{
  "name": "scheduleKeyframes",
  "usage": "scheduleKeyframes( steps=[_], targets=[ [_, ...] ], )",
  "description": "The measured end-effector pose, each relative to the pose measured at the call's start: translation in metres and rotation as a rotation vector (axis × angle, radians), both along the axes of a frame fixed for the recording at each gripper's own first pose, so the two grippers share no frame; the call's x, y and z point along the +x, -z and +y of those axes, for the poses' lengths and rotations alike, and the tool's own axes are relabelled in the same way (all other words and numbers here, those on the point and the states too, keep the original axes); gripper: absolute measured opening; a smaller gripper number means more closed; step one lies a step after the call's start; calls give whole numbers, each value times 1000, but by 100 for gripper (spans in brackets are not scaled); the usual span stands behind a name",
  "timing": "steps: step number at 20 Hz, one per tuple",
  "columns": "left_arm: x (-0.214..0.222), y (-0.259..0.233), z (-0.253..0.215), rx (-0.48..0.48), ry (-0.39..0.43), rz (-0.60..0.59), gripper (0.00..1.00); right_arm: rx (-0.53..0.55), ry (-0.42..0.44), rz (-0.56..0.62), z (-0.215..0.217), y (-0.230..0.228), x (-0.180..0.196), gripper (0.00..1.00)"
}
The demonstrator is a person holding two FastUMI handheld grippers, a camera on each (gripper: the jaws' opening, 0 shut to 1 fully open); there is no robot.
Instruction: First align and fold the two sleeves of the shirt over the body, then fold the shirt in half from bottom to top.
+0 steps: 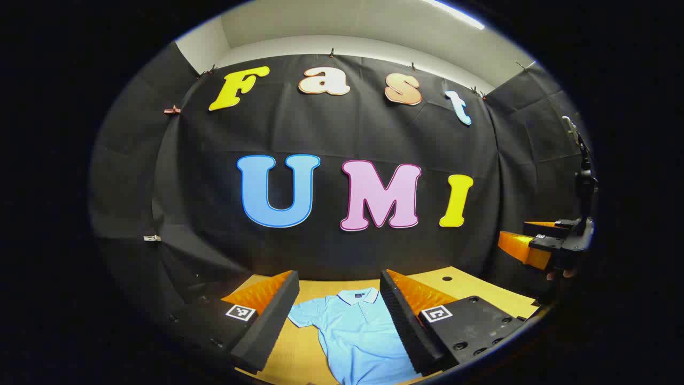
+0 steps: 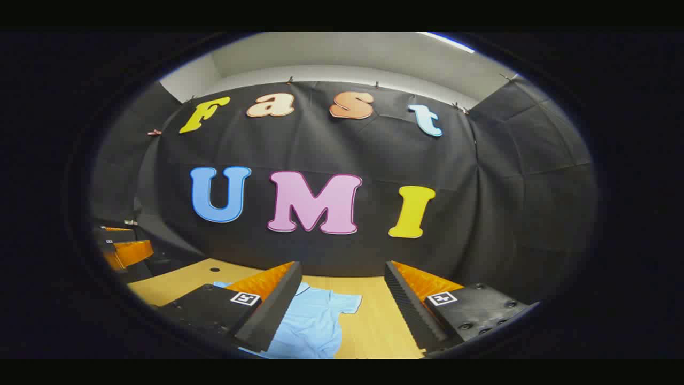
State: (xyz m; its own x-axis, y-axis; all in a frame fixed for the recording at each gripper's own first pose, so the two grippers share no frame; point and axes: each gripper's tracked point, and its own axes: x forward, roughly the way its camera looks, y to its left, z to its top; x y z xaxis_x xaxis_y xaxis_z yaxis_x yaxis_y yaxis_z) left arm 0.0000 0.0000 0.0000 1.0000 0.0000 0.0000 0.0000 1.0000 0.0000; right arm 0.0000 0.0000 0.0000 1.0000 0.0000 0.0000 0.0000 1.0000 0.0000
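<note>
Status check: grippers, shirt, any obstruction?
Left gripper open, right gripper open, both above table. Shirt flat, sleeves unfolded. Nothing blocking.

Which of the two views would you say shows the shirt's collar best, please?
The left gripper view: the shirt lies between the open tongs, its collar and placket facing the camera. The right gripper view shows one sleeve and part of the body; the near finger covers most of the collar.

Your shirt (image 1: 357, 332) lies flat on the table (image 1: 470, 286), collar toward the booth wall (image 1: 342, 133), beneath both raised grippers.
</note>
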Motion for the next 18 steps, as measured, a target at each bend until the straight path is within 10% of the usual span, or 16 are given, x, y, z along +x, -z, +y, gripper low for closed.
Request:
scheduleKeyframes(
  steps=[18],
  targets=[
    [14, 23, 1, -42, -18, 87, 97, -3, 36, 159, -18, 49, 20, 97]
  ],
)
